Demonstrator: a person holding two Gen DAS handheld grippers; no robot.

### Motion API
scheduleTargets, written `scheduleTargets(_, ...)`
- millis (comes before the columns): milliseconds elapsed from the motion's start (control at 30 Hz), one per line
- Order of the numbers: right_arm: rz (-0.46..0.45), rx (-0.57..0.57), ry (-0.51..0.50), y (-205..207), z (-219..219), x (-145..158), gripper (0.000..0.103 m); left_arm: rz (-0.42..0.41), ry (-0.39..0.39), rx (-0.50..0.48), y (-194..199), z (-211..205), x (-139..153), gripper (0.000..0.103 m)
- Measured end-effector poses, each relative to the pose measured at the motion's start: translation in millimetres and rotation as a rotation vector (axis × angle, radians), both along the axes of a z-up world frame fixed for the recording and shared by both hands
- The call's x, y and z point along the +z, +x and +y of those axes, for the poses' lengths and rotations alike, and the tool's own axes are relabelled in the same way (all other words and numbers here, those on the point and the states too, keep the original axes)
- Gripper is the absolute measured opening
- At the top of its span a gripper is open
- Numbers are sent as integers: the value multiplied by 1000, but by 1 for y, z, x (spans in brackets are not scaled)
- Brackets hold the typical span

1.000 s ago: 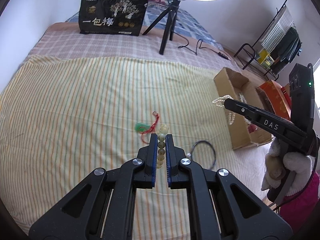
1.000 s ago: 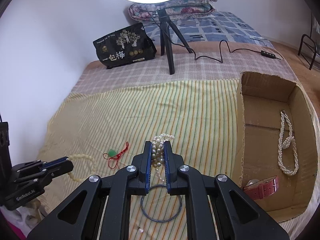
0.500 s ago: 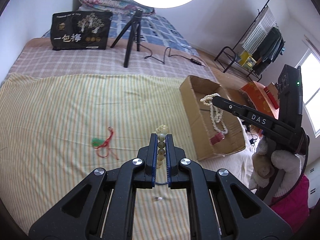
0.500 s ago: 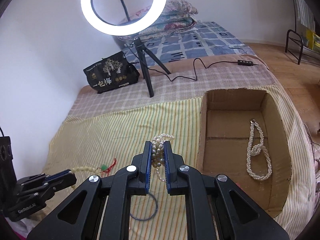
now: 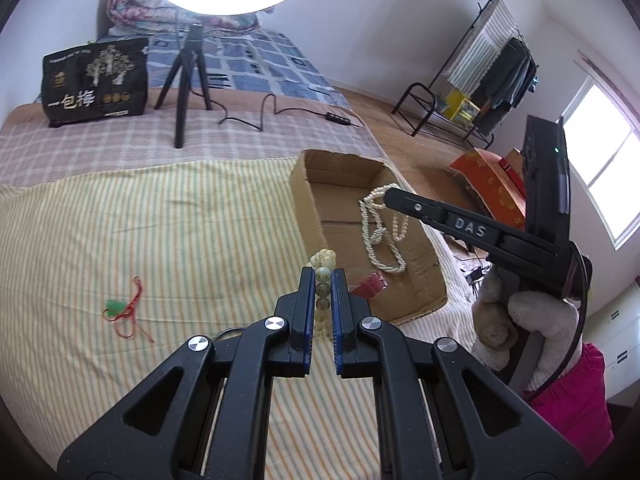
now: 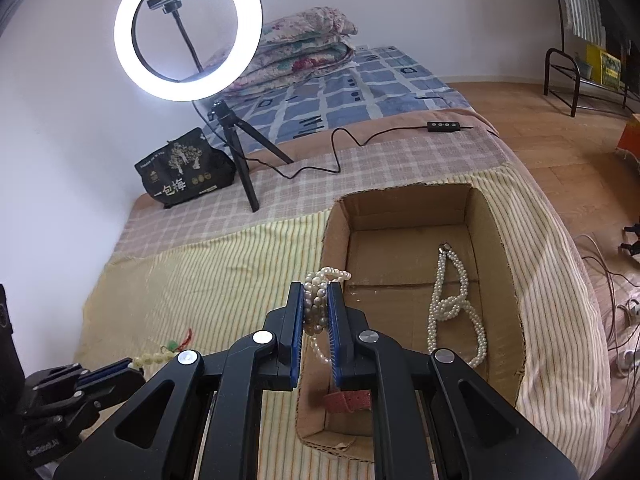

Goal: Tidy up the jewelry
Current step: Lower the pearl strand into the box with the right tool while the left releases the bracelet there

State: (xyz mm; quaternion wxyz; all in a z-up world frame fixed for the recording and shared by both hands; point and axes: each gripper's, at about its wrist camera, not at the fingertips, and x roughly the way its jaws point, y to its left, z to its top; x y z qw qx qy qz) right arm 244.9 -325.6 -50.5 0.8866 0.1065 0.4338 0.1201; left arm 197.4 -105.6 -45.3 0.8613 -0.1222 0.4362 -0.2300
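Observation:
My left gripper (image 5: pixel 322 276) is shut on a pale green bead bracelet (image 5: pixel 322 264) and holds it above the striped cloth, left of the cardboard box (image 5: pixel 298 188). My right gripper (image 6: pixel 317 290) is shut on a pearl bracelet (image 6: pixel 320 288) over the box's (image 6: pixel 334 236) left wall; it shows in the left wrist view (image 5: pixel 390 194) with pearls hanging over the box. A white pearl necklace (image 6: pixel 454 312) and a pink watch strap (image 6: pixel 348 400) lie in the box. A green pendant on red cord (image 5: pixel 122 308) lies on the cloth.
A ring light on a black tripod (image 6: pixel 236 152) and a black snack bag (image 6: pixel 186 170) stand at the back of the bed. A black cable with a controller (image 6: pixel 442 127) runs across the plaid blanket. The bed edge falls away right of the box.
Both grippers have moved right toward the box, each still holding its bracelet. The right gripper now stands over the box's left wall. The dark ring on the cloth has dropped out of sight.

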Motion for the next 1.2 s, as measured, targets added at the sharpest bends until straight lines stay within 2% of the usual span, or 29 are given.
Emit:
scheduleTargets(600, 26, -66, 8, 43, -43, -16, 10, 22, -11, -60, 36, -72, -18, 5)
scheduleTargets(733, 38, -84, 12, 52, -51, -21, 10, 50, -15, -63, 46, -82, -29, 5)
scheduleTargets(967, 65, -90, -5, 62, -55, -32, 10, 56, 20, -69, 55, -96, -43, 5)
scheduleTargets(1200, 80, -91, -18, 68, -59, -39, 10, 36, 34, -70, 56, -106, -45, 5)
